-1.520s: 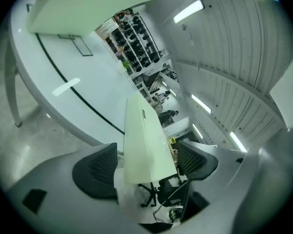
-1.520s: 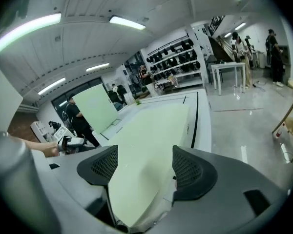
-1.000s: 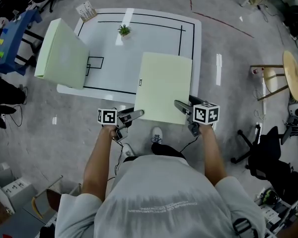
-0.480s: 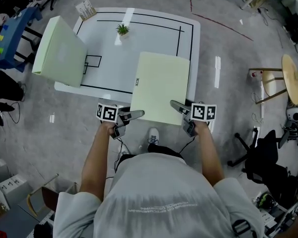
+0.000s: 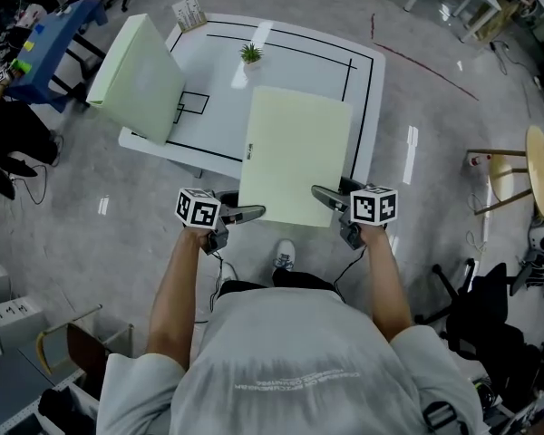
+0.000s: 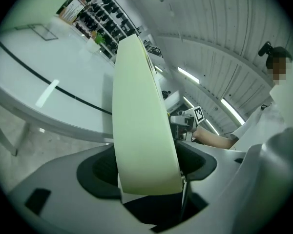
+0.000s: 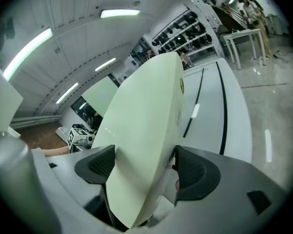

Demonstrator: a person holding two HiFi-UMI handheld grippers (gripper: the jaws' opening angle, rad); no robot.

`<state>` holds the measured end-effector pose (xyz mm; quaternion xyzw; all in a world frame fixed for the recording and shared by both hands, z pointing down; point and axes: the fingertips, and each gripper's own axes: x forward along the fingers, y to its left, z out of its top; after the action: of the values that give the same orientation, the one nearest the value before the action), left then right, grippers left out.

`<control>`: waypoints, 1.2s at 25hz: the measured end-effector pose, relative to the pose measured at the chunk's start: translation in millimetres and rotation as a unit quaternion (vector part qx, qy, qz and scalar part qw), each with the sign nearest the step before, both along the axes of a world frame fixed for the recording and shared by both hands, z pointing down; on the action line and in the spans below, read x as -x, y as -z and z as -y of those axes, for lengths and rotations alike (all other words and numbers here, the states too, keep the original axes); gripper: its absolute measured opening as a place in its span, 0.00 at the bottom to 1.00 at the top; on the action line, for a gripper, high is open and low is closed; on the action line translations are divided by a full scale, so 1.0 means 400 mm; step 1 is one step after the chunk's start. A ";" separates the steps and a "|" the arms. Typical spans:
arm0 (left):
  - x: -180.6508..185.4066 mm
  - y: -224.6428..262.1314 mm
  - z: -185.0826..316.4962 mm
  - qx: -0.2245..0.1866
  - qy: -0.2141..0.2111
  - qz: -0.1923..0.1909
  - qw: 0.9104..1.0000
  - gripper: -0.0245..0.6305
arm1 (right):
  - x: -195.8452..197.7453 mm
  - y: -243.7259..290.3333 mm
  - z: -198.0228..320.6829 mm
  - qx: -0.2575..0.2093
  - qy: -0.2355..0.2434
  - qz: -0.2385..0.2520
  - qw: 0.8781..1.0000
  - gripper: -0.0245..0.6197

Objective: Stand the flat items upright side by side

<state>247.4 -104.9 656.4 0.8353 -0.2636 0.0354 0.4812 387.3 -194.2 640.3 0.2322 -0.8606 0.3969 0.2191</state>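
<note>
A pale green flat binder (image 5: 295,152) is held up over the near edge of the white table (image 5: 363,89). My left gripper (image 5: 250,214) is shut on its near left corner and my right gripper (image 5: 325,198) is shut on its near right corner. The binder (image 6: 141,126) fills the gap between the jaws in the left gripper view, and the same binder (image 7: 141,145) does so in the right gripper view. A second pale green binder (image 5: 138,78) stands tilted at the table's left edge.
A small potted plant (image 5: 251,54) stands near the table's far edge, beside black marking lines. A card stand (image 5: 189,13) sits at the far left corner. A blue table (image 5: 54,34) is to the left, and a round wooden table (image 5: 542,157) and a black chair (image 5: 490,297) are to the right.
The view has shifted, and the table and the tilted binder now sit further right in the frame. The held binder stays in both grippers, a little higher over the table edge.
</note>
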 end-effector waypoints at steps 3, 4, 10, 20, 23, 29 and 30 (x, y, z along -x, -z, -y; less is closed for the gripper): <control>0.027 0.038 -0.007 -0.033 0.029 0.021 0.999 0.59 | 0.042 0.041 0.011 -0.037 0.030 0.004 0.999 0.64; 0.040 0.051 -0.006 -0.046 0.042 0.027 0.998 0.59 | 0.058 0.054 0.019 -0.050 0.040 0.005 0.998 0.64; 0.106 0.097 -0.013 -0.139 0.109 0.091 0.980 0.59 | 0.155 0.114 0.047 -0.127 0.114 -0.005 0.985 0.64; 0.137 0.088 0.022 -0.229 0.152 0.228 0.934 0.58 | 0.229 0.148 0.105 -0.236 0.211 -0.048 0.947 0.64; 0.127 0.085 0.035 -0.243 0.145 0.248 0.926 0.58 | 0.232 0.149 0.130 -0.269 0.224 -0.059 0.935 0.65; 0.106 0.095 0.061 -0.284 0.124 0.304 0.901 0.57 | 0.253 0.166 0.187 -0.329 0.222 -0.084 0.914 0.65; 0.106 0.096 0.067 -0.292 0.122 0.316 0.894 0.57 | 0.257 0.164 0.193 -0.332 0.223 -0.086 0.913 0.65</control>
<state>204.8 -131.5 617.8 0.8443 -0.4999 0.1603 0.1075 284.4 -271.3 574.5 0.1267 -0.9499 0.0079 0.2858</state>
